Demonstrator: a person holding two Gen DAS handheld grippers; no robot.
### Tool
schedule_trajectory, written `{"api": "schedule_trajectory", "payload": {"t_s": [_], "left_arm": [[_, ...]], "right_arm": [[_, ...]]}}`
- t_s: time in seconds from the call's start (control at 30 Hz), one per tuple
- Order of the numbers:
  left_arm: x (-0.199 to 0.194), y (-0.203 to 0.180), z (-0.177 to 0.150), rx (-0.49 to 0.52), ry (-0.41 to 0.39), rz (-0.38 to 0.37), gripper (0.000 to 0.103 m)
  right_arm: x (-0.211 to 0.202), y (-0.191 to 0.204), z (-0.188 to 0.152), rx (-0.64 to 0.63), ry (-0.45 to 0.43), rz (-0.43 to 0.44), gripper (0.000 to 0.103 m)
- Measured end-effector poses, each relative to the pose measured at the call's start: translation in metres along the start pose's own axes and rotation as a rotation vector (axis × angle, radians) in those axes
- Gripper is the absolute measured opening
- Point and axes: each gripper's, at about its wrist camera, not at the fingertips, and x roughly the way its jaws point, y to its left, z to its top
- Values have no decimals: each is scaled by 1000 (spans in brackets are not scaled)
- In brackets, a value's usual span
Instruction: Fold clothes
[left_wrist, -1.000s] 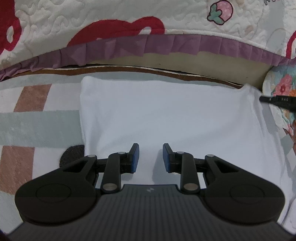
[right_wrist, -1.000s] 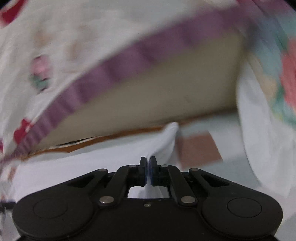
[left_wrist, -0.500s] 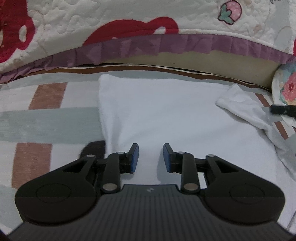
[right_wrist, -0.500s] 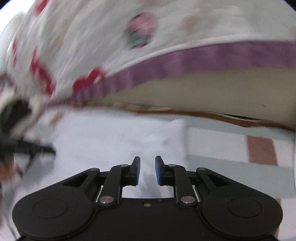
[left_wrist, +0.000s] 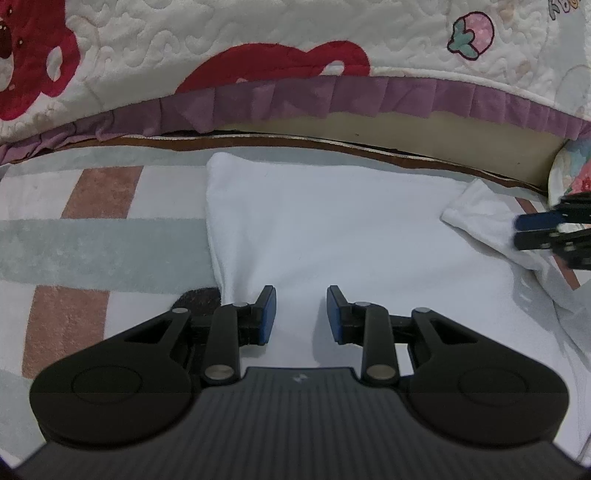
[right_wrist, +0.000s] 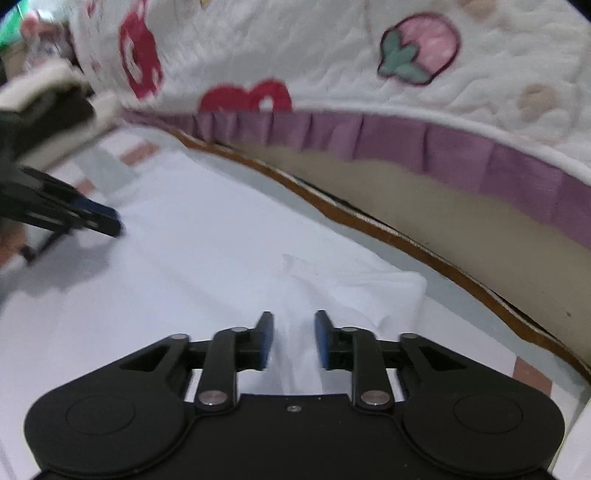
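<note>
A white garment (left_wrist: 332, 229) lies flat on a striped rug. Its right corner (left_wrist: 476, 218) is folded back onto it. My left gripper (left_wrist: 301, 314) is open and empty, low over the garment's near left edge. My right gripper (right_wrist: 293, 338) is open and empty, just above the folded-over corner (right_wrist: 369, 288). The right gripper also shows at the right edge of the left wrist view (left_wrist: 543, 230), and the left gripper shows at the left of the right wrist view (right_wrist: 92, 218).
A bed with a quilted cover (left_wrist: 258, 44) and purple frill (left_wrist: 332, 99) runs along the far side. The rug (left_wrist: 92, 240) has pink and grey-green stripes. A floral cloth (left_wrist: 576, 170) lies at the far right.
My right gripper was shut on the garment's right corner, carried it leftward over the garment, then opened and let it drop. My left gripper stayed open and shifted slightly.
</note>
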Motion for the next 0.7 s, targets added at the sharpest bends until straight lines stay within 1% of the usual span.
{"api": "schedule_trajectory", "payload": {"t_s": [0.07,0.13,0.17,0.2,0.23,0.27,0.33,0.4,0.43,0.5,0.53,0.57,0.6,0.63,0.7], "left_arm": [[0,0,-1,2,-1,3,29],[-1,1,-2,7,-2,7,29],[0,1,-2,12,-3,10,29],[0,2,-2,17,-5,14,29],[0,2,-2,20,-6,18,29],[1,3,-1,22,-7,21,29],[1,6,1,28,-9,28,29],[3,10,5,37,-23,57,29],[4,12,8,41,-31,74,29],[6,18,14,39,-51,112,29],[8,23,18,28,-64,134,33],[9,27,22,17,-78,157,37],[11,32,26,3,-91,176,43],[14,38,30,-18,-88,174,44],[22,50,37,-66,-68,137,45]], "right_arm": [[16,0,4,16,15,-15,42],[27,-1,4,27,33,-19,42],[33,-1,3,32,48,-24,40],[34,-3,2,38,49,-18,7],[34,-5,1,44,50,-12,5],[27,-11,1,79,12,-19,4],[1,-35,1,215,-109,-64,3],[-21,-65,-1,326,-177,-150,4],[-32,-83,-4,391,-194,-191,4],[-49,-120,-12,520,-207,-268,4],[-54,-136,-19,574,-202,-296,4],[-54,-149,-28,624,-187,-299,4],[-54,-163,-37,673,-172,-302,4],[-50,-168,-43,693,-152,-303,4],[-44,-173,-55,721,-125,-303,4]]}}
